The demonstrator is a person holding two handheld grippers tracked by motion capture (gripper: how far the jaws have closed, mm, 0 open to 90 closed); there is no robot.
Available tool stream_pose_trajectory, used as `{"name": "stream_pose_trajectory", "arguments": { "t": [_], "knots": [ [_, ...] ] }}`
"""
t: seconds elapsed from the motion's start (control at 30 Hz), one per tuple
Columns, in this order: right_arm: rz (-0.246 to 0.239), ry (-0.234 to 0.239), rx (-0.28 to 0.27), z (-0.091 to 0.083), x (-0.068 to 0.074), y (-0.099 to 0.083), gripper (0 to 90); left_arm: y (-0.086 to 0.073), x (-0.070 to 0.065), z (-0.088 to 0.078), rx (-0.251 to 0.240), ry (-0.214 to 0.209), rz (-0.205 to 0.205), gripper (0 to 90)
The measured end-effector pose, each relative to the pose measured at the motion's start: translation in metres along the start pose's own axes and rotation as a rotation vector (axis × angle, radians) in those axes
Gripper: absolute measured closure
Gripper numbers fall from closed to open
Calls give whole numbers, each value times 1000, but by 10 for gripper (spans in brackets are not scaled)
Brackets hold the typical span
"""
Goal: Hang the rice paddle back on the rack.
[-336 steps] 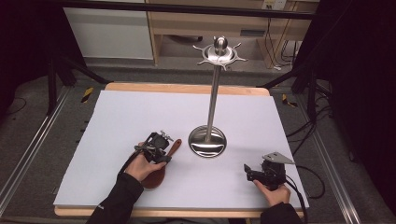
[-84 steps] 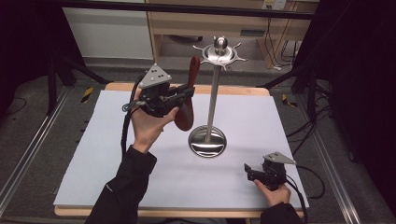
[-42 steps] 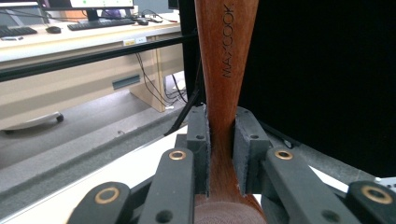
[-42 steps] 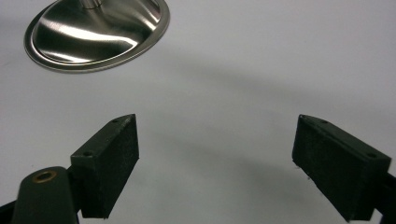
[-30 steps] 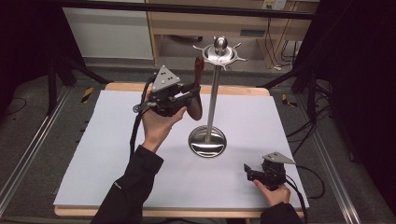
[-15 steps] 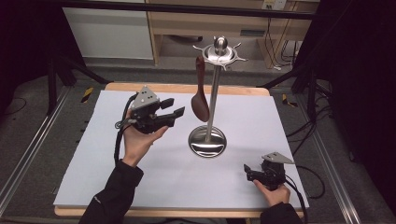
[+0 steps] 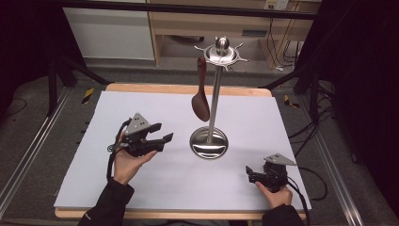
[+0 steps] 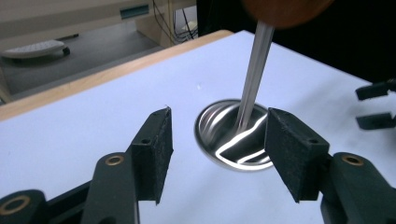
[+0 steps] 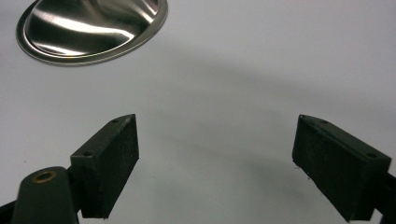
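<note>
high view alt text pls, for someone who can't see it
A brown spoon hangs from a steel stand on a white table. A person's left gripper, open, is held left of the stand; the right gripper rests near the table's front right corner.

spoon (image 7: 201, 96) hanging on stand (image 7: 214, 96), left gripper (image 7: 162, 133) left; right gripper (image 7: 249, 173) right

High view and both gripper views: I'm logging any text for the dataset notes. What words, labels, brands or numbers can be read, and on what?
None can be read.
The shelf label behind the table: a pale strip, too small and blurred to read.
The wooden spoon, the steel stand, the left gripper and the right gripper: no markings visible.
</note>
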State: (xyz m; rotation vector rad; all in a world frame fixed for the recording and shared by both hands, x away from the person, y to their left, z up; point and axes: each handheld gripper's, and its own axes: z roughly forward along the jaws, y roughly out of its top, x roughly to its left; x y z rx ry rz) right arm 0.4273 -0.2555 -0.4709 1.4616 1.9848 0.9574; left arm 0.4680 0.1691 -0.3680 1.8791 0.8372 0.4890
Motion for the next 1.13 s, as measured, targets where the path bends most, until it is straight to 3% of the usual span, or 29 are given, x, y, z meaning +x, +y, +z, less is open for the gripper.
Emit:
{"name": "stream_pose_trajectory", "arguments": {
  "t": [0.23, 0.6, 0.9, 1.03, 1.07, 1.13],
  "knots": [
    [-3, -7, 7, 1, -1, -1, 145, -27, 9, -6, 40, 27, -19, 399],
    [10, -11, 14, 1, -3, -2, 137, -69, 26, -20, 91, 113, -43, 362],
    [22, -16, 22, 1, -6, -4, 124, -101, 45, -36, 87, 177, -122, 350],
    [31, -17, 24, 0, -9, -5, 114, -109, 53, -43, 78, 213, -145, 350],
    [53, -15, 23, 0, -9, -6, 113, -110, 55, -45, 74, 221, -153, 350],
    [43, -13, 21, -1, -10, -6, 107, -114, 57, -48, 74, 236, -158, 349]
  ]
}}
